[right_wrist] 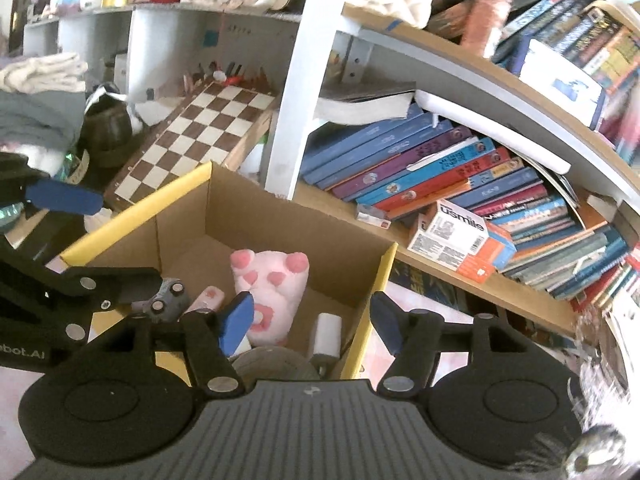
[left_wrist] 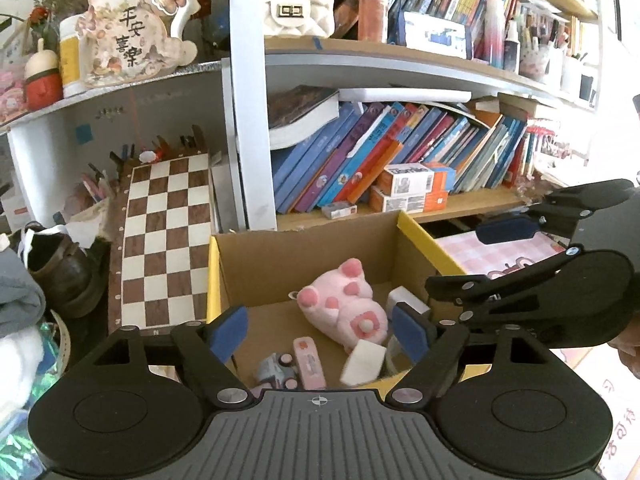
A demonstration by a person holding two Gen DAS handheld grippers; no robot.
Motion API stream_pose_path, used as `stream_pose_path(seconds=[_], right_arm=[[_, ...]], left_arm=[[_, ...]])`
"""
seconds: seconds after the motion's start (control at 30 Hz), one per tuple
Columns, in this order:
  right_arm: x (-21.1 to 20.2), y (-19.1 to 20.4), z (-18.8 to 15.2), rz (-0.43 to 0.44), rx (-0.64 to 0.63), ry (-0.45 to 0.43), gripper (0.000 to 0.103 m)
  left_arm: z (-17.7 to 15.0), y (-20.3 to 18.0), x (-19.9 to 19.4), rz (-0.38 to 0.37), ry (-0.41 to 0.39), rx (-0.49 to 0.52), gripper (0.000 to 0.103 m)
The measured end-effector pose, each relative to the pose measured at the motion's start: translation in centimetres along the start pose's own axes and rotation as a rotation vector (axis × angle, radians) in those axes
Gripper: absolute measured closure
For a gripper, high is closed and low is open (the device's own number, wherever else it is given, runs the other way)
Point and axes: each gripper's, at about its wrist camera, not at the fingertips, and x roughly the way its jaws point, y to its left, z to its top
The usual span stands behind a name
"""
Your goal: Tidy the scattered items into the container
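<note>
Left wrist view: a cardboard box [left_wrist: 256,264] with yellow-edged flaps stands below the bookshelf [left_wrist: 400,60], its far half bare. Inside lie a pink plush toy [left_wrist: 344,300], white block [left_wrist: 362,362] and toy car [left_wrist: 276,368]. Left gripper [left_wrist: 320,330] and right gripper [right_wrist: 312,320] both gape, holding nothing.

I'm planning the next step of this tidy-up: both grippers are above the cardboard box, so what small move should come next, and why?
Probably draw both grippers back from the yellow-edged cardboard box. The left gripper and right gripper stand open with nothing between their blue pads, while the pink plush paw toy, a white block and a small grey toy car already lie inside.
</note>
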Motion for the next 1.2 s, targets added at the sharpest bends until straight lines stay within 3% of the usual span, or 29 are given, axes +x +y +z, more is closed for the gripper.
stream_pose_path(seconds=[0.53,0.83,1.2], right_arm=[[-3.5,0.7,-3.5,-0.013,0.120,0.004,0.030],[-4.4,0.7,-5.3,-0.023,0.166,0.024,0.011],[-5.4,-0.7,-7.5,-0.018,0.181,0.033,0.000]], left_arm=[[-2.6,-0.7,-2.8,-0.007,0.023,-0.026,0.021],[-3.7,-0.9,-3.4,-0.011,0.047,-0.060,0.021],[-4.8,-3.3,-3.9,0.044,0.069,-0.086,0.008]])
